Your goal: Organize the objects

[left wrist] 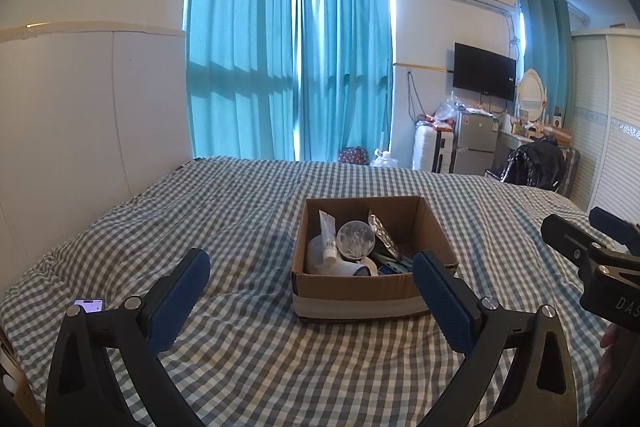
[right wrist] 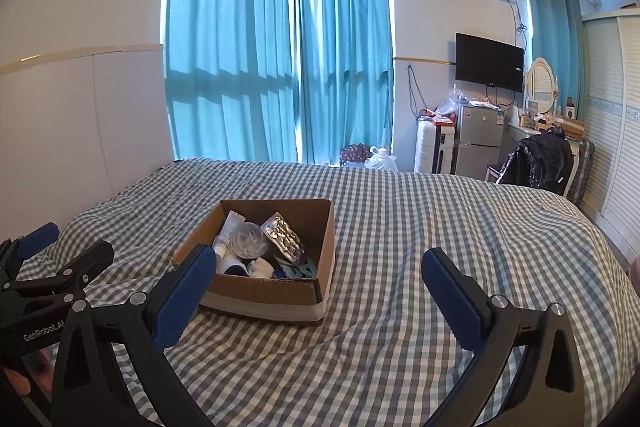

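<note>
An open cardboard box (left wrist: 360,293) (right wrist: 264,293) sits on the checked bedspread (left wrist: 240,211) (right wrist: 400,227). Inside lie a white tube (left wrist: 328,235) (right wrist: 226,231), a clear round lid (left wrist: 355,238) (right wrist: 248,239), a silver blister pack (left wrist: 382,231) (right wrist: 286,233), a white bottle and small blue items. My left gripper (left wrist: 314,293) (right wrist: 60,245) is open and empty, its fingers on either side of the box's near wall, short of it. Open and empty too, my right gripper (right wrist: 316,291) (left wrist: 588,227) hovers to the right of the box.
A phone (left wrist: 89,305) with a lit screen lies on the bed near the left edge. A white headboard panel (left wrist: 80,115) stands left. Blue curtains, a fridge (right wrist: 480,141), a wall television and a chair with a dark jacket (right wrist: 538,161) stand beyond the bed. A louvred wardrobe (right wrist: 616,115) fills the right side.
</note>
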`<act>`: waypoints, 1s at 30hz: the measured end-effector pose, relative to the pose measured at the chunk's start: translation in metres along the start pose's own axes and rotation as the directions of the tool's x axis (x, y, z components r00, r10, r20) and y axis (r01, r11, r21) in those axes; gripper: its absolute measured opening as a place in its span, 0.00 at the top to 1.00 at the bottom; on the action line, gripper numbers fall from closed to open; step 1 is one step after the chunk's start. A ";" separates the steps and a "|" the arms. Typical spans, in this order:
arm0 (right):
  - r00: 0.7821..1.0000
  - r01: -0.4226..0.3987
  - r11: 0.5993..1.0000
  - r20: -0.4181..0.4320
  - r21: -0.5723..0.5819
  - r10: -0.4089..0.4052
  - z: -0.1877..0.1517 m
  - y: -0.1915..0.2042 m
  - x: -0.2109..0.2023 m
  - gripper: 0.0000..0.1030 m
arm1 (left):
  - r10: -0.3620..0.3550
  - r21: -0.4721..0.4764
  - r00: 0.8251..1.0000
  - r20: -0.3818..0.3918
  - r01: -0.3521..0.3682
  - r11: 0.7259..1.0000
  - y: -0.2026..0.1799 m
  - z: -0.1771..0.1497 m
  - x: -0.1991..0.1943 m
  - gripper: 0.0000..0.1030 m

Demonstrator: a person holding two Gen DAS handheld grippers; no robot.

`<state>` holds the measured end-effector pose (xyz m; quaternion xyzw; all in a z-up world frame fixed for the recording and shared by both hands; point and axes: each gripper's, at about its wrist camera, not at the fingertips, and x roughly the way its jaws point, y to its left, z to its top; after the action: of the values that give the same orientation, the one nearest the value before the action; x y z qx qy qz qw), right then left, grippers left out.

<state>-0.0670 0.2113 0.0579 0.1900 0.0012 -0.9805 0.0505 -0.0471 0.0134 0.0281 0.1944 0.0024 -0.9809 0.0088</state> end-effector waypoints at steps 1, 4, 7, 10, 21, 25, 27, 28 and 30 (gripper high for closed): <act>1.000 0.001 1.000 0.001 -0.002 -0.001 0.000 0.001 0.000 0.00 | -0.002 0.002 1.000 -0.002 0.002 1.000 0.000 0.001 0.000 0.00; 1.000 0.001 1.000 0.002 -0.002 -0.001 0.001 0.001 -0.002 0.00 | 0.001 0.008 1.000 -0.005 -0.001 1.000 -0.002 0.000 0.000 0.00; 1.000 0.005 1.000 0.001 0.000 -0.005 0.001 0.001 -0.002 0.00 | -0.005 0.007 1.000 -0.002 0.005 1.000 -0.003 0.000 -0.001 0.00; 1.000 0.007 1.000 -0.005 0.006 -0.007 0.000 -0.001 0.000 0.00 | -0.010 0.006 1.000 -0.001 0.010 1.000 -0.003 -0.001 -0.001 0.00; 1.000 0.002 1.000 -0.017 0.012 -0.001 0.000 0.002 0.004 0.00 | 0.016 0.019 1.000 -0.007 -0.015 1.000 -0.002 0.000 0.002 0.00; 1.000 0.005 1.000 -0.019 0.005 -0.005 0.000 0.003 0.005 0.00 | 0.011 0.020 1.000 -0.005 -0.011 1.000 0.000 -0.001 0.002 0.00; 1.000 0.009 1.000 -0.023 0.004 -0.009 0.000 0.003 0.006 0.00 | 0.013 0.017 1.000 -0.007 -0.013 1.000 0.000 0.000 0.001 0.00; 1.000 0.009 1.000 -0.026 0.004 -0.009 -0.001 0.003 0.006 0.00 | 0.011 0.015 1.000 -0.006 -0.011 1.000 0.001 0.000 0.001 0.00; 1.000 0.009 1.000 -0.026 0.006 -0.009 -0.001 0.003 0.007 0.00 | 0.009 0.014 1.000 -0.004 -0.009 1.000 0.001 0.000 0.001 0.00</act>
<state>-0.0726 0.2079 0.0548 0.2030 -0.0001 -0.9781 0.0455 -0.0477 0.0122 0.0278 0.1962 -0.0053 -0.9805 0.0118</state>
